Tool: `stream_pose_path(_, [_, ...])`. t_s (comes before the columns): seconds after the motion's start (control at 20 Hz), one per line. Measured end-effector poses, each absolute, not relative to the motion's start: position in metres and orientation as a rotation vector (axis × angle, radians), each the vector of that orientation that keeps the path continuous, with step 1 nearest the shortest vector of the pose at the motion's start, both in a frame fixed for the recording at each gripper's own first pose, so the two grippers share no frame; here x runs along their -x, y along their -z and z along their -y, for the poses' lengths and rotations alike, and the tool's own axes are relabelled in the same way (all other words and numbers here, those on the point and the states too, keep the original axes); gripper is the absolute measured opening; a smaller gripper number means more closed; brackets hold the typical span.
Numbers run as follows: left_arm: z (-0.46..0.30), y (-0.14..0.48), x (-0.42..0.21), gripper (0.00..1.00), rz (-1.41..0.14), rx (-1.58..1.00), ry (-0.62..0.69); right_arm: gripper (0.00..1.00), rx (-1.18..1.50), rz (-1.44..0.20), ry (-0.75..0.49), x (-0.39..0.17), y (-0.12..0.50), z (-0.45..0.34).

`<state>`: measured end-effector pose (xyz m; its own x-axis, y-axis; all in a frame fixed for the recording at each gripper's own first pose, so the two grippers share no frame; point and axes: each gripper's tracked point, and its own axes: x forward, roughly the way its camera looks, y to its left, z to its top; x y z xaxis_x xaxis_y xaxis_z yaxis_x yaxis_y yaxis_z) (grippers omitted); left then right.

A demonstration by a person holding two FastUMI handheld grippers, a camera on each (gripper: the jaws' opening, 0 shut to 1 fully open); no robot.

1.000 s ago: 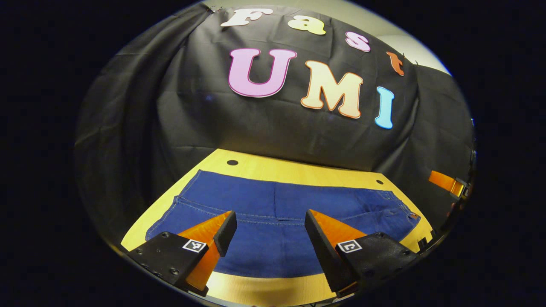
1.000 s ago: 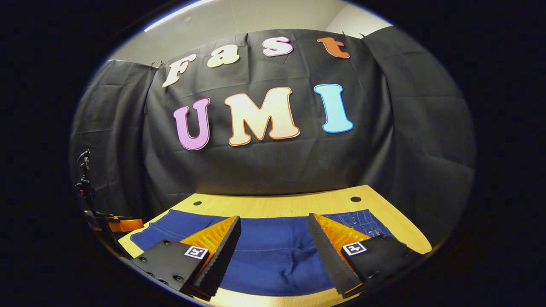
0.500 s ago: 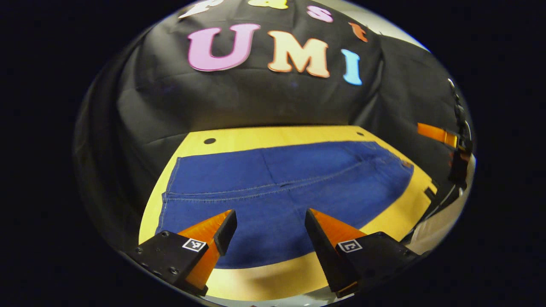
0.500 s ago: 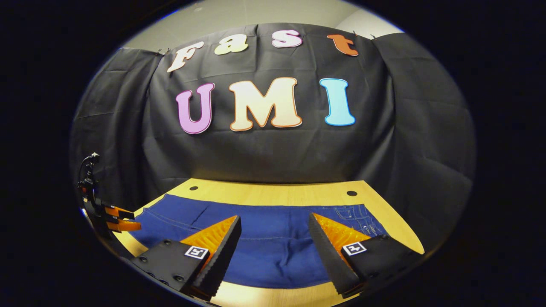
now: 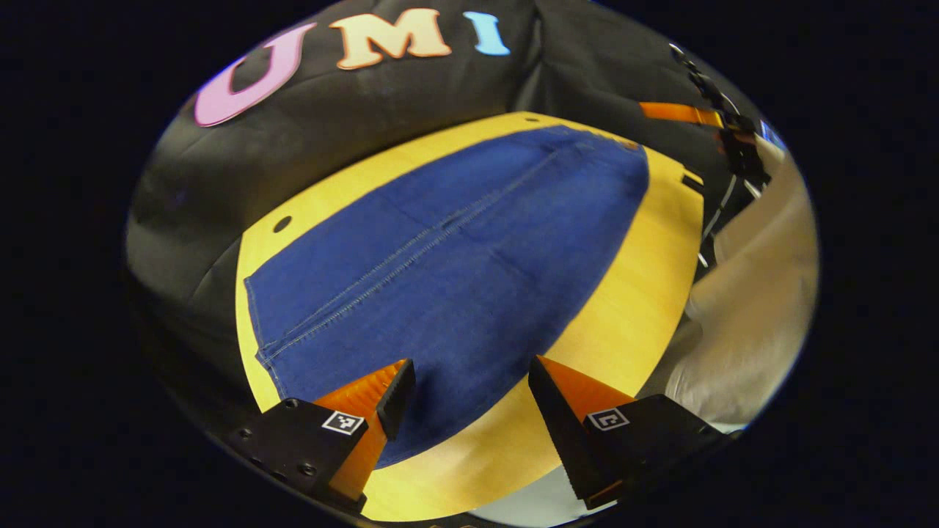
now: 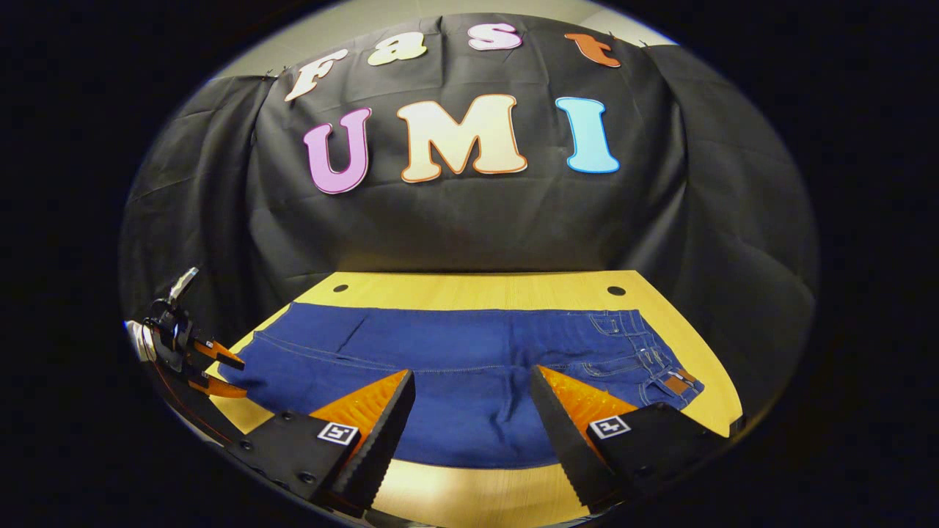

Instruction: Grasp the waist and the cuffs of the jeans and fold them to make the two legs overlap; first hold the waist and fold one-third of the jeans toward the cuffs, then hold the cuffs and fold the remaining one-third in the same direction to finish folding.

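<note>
Blue jeans [image 6: 455,359] lie flat lengthwise across a yellow wooden table [image 6: 469,282]. In the right gripper view the waist with its brown patch [image 6: 675,383] is at the right and the cuff end [image 6: 246,359] at the left. My right gripper [image 6: 473,389] hovers open over the near edge of the jeans' middle. In the left gripper view the jeans [image 5: 440,271] run diagonally, cuff end [image 5: 260,330] near, waist [image 5: 612,147] far. My left gripper [image 5: 469,381] is open above the near edge close to the cuffs, holding nothing. It also appears small in the right gripper view [image 6: 209,363].
The table has small round holes near its back edge [image 6: 616,290] [image 5: 282,224]. Black cloth walls close the back and sides. A person's light sleeve [image 5: 748,308] is beside the table's near edge. The right gripper [image 5: 682,114] shows far off past the waist.
The left gripper swung toward the cuff end and tilted down, so the jeans now run diagonally in its view. The right gripper tilted down slightly, bringing the waist into sight. Both stayed open.
</note>
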<state>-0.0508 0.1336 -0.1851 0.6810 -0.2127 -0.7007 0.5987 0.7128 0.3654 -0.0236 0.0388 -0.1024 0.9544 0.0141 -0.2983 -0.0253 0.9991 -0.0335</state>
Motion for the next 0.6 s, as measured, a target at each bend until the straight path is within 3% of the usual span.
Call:
stream_pose_path(0.15, [-0.144, 0.200, 0.053, 0.94, -0.761, -0.700, 0.544, 0.98, 0.040, -0.325, -0.011, 0.025, 0.111, -0.037])
stream_pose_path(0.2, [-0.146, 0.203, 0.052, 0.94, -0.779, -0.715, 0.558, 0.94, 0.042, -0.331, -0.008, 0.024, 0.112, -0.036])
stream_pose_path(0.3, [-0.148, 0.211, 0.053, 0.93, -0.811, -0.737, 0.571, 0.98, 0.042, -0.342, -0.005, 0.025, 0.117, -0.034])
stream_pose_path(0.6, [-0.157, 0.229, 0.055, 0.93, -0.890, -0.753, 0.589, 0.98, 0.046, -0.365, -0.008, 0.023, 0.122, -0.029])
